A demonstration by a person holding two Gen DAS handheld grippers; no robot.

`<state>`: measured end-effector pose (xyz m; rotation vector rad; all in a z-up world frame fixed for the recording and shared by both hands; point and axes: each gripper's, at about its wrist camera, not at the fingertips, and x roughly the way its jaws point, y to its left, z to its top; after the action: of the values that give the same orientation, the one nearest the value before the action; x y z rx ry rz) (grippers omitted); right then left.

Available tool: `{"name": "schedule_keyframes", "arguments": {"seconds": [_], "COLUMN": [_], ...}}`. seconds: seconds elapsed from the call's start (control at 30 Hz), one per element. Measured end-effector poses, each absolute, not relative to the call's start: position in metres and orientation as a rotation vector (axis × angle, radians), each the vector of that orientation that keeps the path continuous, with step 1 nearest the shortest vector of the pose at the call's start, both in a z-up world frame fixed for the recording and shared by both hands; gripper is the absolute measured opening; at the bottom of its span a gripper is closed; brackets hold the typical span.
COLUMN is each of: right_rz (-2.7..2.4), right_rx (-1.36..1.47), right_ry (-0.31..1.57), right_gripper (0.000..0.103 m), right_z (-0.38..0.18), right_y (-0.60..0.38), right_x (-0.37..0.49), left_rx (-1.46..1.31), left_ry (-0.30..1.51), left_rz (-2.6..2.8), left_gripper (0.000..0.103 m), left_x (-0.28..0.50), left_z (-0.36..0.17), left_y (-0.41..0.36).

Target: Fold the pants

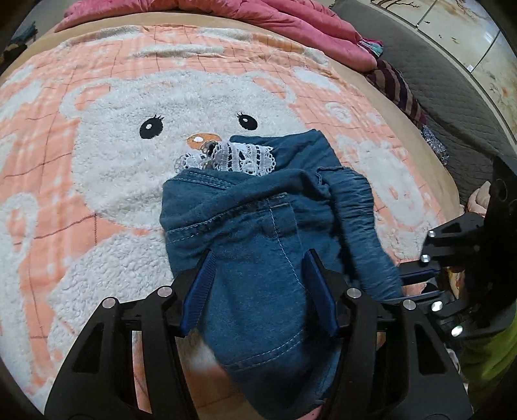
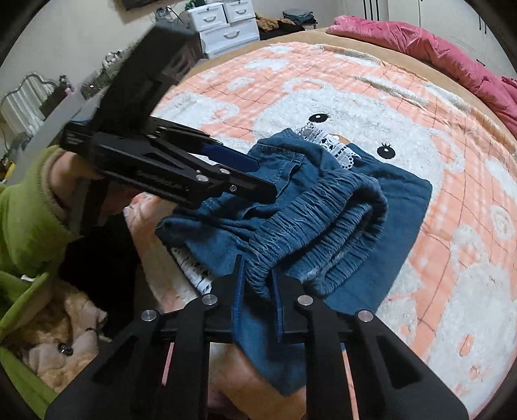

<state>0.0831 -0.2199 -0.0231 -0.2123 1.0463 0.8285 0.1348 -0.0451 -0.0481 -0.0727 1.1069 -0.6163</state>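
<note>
Folded pants, long axis toward lace hem, away from camera

A bedroom in a home. A bed fills most of both views, spread with a peach and white fleecy blanket showing a bear's face, with a crumpled pink quilt at its far end. Beyond the bed's far left corner stand white plastic drawer units against a pale wall, with folded clothes stacked nearby.
</note>
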Motion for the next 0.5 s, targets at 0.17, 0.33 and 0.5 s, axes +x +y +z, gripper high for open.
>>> {"name": "schedule_keyframes", "arguments": {"seconds": [0.17,0.33,0.5], "right_rz": [0.843,0.805,0.833], "right_rx": [-0.244,-0.269,-0.312], "right_ry": [1.015,1.060,0.883], "right_gripper": [0.014,0.017,0.030], "right_z": [-0.011,-0.034,0.006], "right_y": [-0.240,-0.239,-0.237], "right_x": [0.069,0.065,0.037], "left_rx": [-0.080,-0.085,-0.077], "left_ry": [1.104,1.108,1.114], "left_rz": [-0.630,-0.629,-0.636], "left_gripper": [0.049,0.049,0.049], "left_x": [0.136,0.136,0.138], "left_z": [-0.050,-0.053,-0.051], "left_y": [-0.045,-0.047,-0.047]}}
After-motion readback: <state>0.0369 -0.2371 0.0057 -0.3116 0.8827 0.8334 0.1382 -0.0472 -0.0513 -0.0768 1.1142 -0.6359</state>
